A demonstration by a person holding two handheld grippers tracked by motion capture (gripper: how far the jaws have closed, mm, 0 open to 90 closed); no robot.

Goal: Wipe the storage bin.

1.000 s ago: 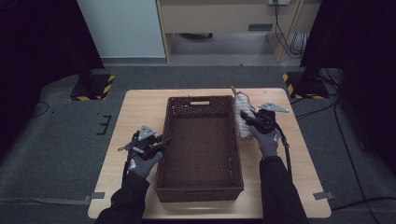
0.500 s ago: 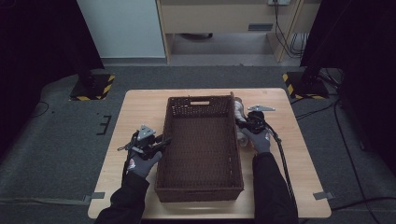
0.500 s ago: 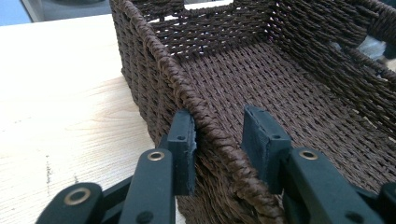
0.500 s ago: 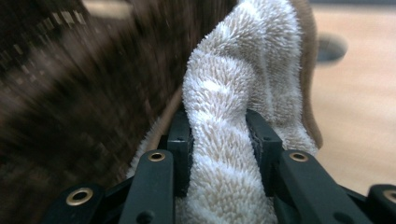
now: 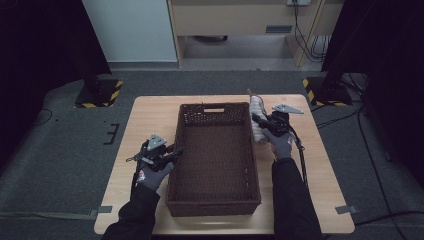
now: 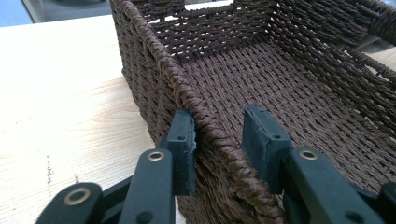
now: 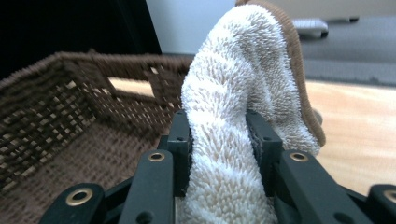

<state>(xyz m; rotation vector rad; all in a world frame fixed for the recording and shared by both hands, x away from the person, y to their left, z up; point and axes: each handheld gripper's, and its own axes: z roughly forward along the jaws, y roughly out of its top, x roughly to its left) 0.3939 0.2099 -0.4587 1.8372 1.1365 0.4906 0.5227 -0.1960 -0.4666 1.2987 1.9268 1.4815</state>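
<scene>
Right hand-held gripper (image 7: 218, 135) clamped tight on a fluffy white towel (image 7: 238, 84) with a brown edge, jaws pinching a fold, towel sticking up above them. Sits just beside the right rim of the brown wicker basket (image 5: 215, 200) near its far end, by the high view (image 5: 260, 120). Left hand-held gripper (image 6: 217, 140) spread, straddling the basket's left rim (image 6: 205, 126), one jaw outside against the weave, other inside with a gap, so not squeezing. Basket parked mid worktop (image 5: 150, 117), lengthwise away from the person, nothing inside.
</scene>
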